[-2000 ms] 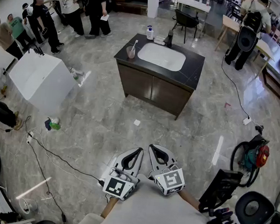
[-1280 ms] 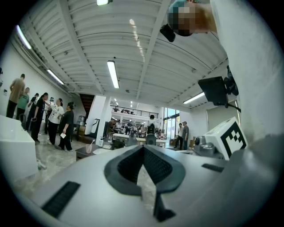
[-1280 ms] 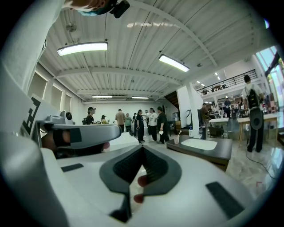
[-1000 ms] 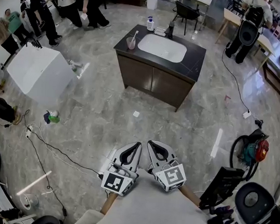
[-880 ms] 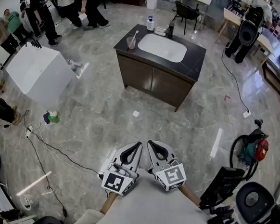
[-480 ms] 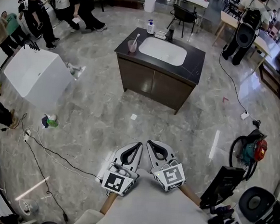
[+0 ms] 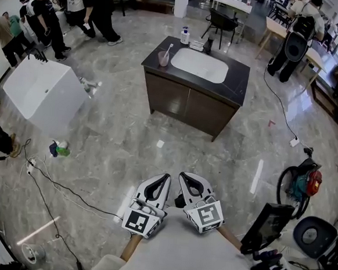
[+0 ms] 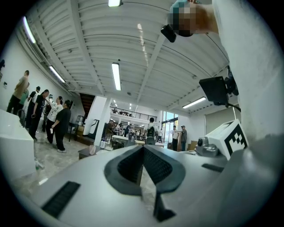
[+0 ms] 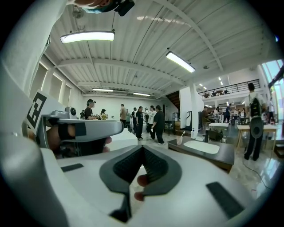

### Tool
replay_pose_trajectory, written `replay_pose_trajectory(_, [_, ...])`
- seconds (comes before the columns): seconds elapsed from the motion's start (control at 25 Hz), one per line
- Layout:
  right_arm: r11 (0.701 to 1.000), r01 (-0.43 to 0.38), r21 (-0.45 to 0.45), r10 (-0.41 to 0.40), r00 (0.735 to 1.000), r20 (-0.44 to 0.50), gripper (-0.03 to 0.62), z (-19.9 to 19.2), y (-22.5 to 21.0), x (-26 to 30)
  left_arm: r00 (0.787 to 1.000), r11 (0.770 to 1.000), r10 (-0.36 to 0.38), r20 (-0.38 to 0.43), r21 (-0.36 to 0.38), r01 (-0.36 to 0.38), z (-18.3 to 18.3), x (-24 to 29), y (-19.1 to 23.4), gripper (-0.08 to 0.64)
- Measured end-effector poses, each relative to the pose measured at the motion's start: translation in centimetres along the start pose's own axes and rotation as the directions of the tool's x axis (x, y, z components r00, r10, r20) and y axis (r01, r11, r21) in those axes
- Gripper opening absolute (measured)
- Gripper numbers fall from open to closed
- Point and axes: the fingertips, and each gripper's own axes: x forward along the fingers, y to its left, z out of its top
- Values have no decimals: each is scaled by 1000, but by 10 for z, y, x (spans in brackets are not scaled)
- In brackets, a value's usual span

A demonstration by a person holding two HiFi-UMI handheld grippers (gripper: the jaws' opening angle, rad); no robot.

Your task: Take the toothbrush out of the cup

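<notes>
A pinkish cup (image 7: 163, 58) with a white toothbrush (image 7: 169, 47) in it stands on the near left corner of a dark vanity top (image 7: 239, 87), far across the floor. My left gripper (image 7: 165, 176) and right gripper (image 7: 182, 175) are held side by side low in the head view, well short of the vanity, both shut and holding nothing. In the right gripper view the cup (image 9: 179, 140) and toothbrush (image 9: 182, 134) show small, far beyond my shut right gripper (image 9: 142, 147). My left gripper (image 8: 143, 147) also shows shut, with the cup (image 8: 92, 150) tiny in the distance.
A white basin (image 7: 199, 65) is set in the vanity, with a soap bottle (image 7: 184, 36) behind it. A white tub (image 7: 41, 95) stands at the left, with cables (image 7: 66, 187) on the marble floor. Several people (image 7: 98, 3) stand back left; a vacuum (image 7: 302, 183) stands right.
Both grippers have come a little forward across the floor toward the vanity, still shut and side by side. The people at the back left have shifted about.
</notes>
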Motion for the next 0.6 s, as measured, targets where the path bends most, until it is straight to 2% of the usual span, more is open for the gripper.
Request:
replay_pose_trajectory(0.12, [1000,11,13,-11,1000,3,5,-2,-2,2,1000,1000,12,-16,1,-12,-1,-3,5,4])
replay_pose_trajectory(0.6, [999,20,30,-21,1000,12,5,-8,-27,34,1000,1000,16,7,16,-16,-5,22,33,4])
